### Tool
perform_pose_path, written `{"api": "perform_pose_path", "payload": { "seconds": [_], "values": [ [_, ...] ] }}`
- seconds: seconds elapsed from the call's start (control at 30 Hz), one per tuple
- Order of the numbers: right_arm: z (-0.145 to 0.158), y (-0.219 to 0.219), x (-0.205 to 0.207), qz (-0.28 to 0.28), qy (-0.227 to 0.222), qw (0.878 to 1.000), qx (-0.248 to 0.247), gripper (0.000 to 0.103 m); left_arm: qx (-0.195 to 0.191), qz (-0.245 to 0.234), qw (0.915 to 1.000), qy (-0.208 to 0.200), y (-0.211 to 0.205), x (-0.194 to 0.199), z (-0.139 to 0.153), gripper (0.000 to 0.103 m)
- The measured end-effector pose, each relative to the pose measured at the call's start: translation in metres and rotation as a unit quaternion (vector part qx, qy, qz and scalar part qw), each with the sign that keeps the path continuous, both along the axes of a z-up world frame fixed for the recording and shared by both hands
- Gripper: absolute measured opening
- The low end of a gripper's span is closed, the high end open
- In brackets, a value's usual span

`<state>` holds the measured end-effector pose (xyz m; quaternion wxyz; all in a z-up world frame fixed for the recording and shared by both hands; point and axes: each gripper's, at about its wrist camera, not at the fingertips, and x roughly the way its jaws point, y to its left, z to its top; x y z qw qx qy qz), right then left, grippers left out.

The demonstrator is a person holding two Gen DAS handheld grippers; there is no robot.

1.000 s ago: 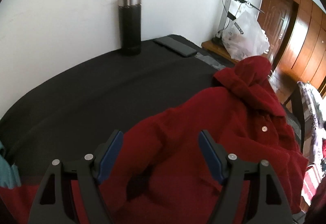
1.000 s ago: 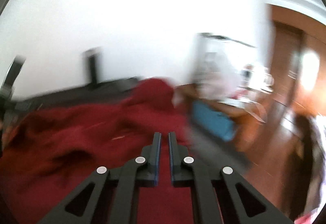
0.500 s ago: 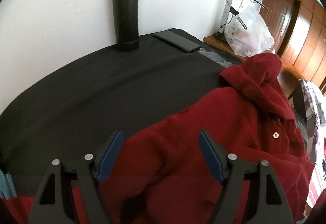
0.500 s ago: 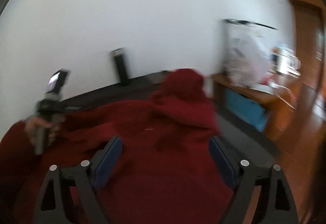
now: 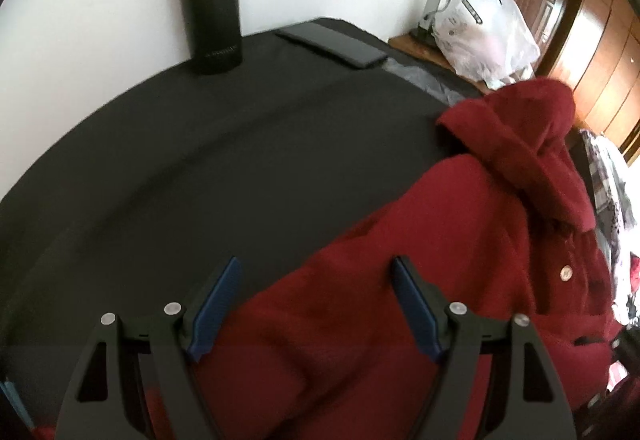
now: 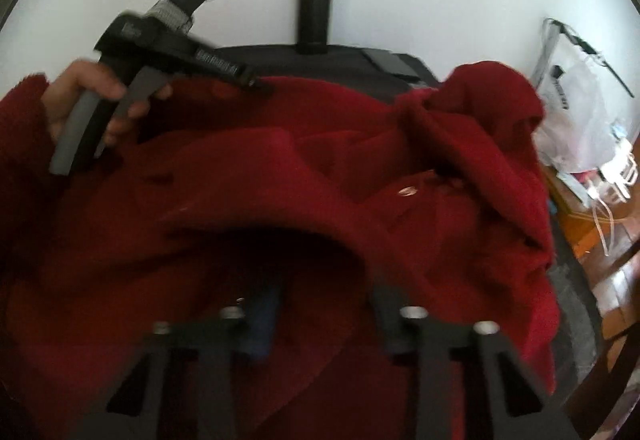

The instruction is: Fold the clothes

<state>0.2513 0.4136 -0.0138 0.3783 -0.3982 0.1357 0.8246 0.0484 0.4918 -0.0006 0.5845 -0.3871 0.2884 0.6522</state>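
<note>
A red fleece hooded jacket [image 5: 460,260] lies crumpled on a black-covered table [image 5: 200,168], its hood [image 5: 528,136] toward the right. My left gripper [image 5: 316,280] is open, its jaws straddling the jacket's left edge, holding nothing. In the right wrist view the jacket [image 6: 280,200] fills the frame. My right gripper [image 6: 324,304] is open low over it, and a fold of fabric partly hides its fingers. The left gripper also shows there [image 6: 256,80], held by a hand at the jacket's far edge.
A black flask with a steel lid [image 5: 210,0] stands at the table's back by the white wall. A dark phone [image 5: 332,44] lies beside it. A white plastic bag [image 5: 484,36] sits on a wooden side table to the right. Wooden doors stand far right.
My right gripper went from shut to open and dropped down onto the jacket. My left gripper stayed open and moved closer toward the flask along the jacket's edge.
</note>
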Motion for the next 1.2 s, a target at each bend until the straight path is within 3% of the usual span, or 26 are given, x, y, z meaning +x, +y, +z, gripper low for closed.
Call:
{"api": "perform_pose_path", "payload": {
  "seconds": [0.07, 0.2, 0.3, 0.43, 0.6, 0.8, 0.83, 0.87, 0.9, 0.93, 1.03, 1.1, 1.13, 1.2],
  "values": [
    [0.008, 0.004, 0.015, -0.031, 0.021, 0.999, 0.01, 0.014, -0.004, 0.0, 1.0, 0.004, -0.001, 0.0, -0.005, 0.081],
    [0.037, 0.002, 0.064, -0.128, 0.043, 0.988, 0.08, 0.012, -0.01, 0.01, 0.9999, -0.003, -0.004, -0.005, -0.011, 0.081],
    [0.059, 0.001, 0.115, -0.224, 0.059, 0.966, 0.118, 0.012, -0.01, 0.018, 0.9997, -0.013, -0.006, -0.009, -0.013, 0.082],
    [0.071, -0.016, 0.198, -0.366, 0.082, 0.919, 0.125, 0.012, -0.009, 0.022, 0.9997, -0.012, -0.006, -0.009, -0.012, 0.082],
    [0.069, -0.038, 0.251, -0.45, 0.086, 0.881, 0.117, 0.016, -0.01, 0.027, 0.9996, -0.005, -0.004, -0.006, -0.009, 0.082],
    [0.064, -0.038, 0.26, -0.448, 0.103, 0.884, 0.091, 0.021, -0.008, 0.03, 0.9995, -0.003, -0.006, -0.006, -0.004, 0.082],
    [0.062, -0.038, 0.267, -0.451, 0.113, 0.881, 0.084, 0.033, -0.009, 0.03, 0.9995, -0.002, -0.006, -0.007, -0.005, 0.082],
    [0.06, -0.039, 0.275, -0.457, 0.127, 0.877, 0.076, 0.066, -0.01, 0.031, 0.9995, -0.003, -0.005, -0.008, -0.005, 0.082],
    [0.058, -0.041, 0.283, -0.463, 0.14, 0.873, 0.068, 0.083, -0.012, 0.033, 0.9994, -0.005, -0.004, -0.009, -0.006, 0.082],
    [0.056, -0.042, 0.292, -0.469, 0.153, 0.868, 0.06, 0.091, -0.013, 0.034, 0.9993, -0.006, -0.003, -0.009, -0.007, 0.082],
    [0.057, -0.043, 0.311, -0.492, 0.169, 0.852, 0.06, 0.091, -0.015, 0.03, 0.9994, -0.001, 0.001, -0.006, -0.009, 0.082],
    [0.063, -0.049, 0.315, -0.489, 0.192, 0.848, 0.075, 0.091, -0.016, 0.023, 0.9996, 0.006, 0.003, -0.002, -0.009, 0.082],
    [0.065, -0.049, 0.312, -0.472, 0.209, 0.853, 0.076, 0.091, -0.015, 0.019, 0.9997, 0.009, 0.004, -0.001, -0.008, 0.082],
    [0.064, -0.039, 0.295, -0.404, 0.238, 0.882, 0.052, 0.091, -0.015, 0.014, 0.9997, 0.015, 0.005, 0.002, -0.006, 0.082]
  ]
}}
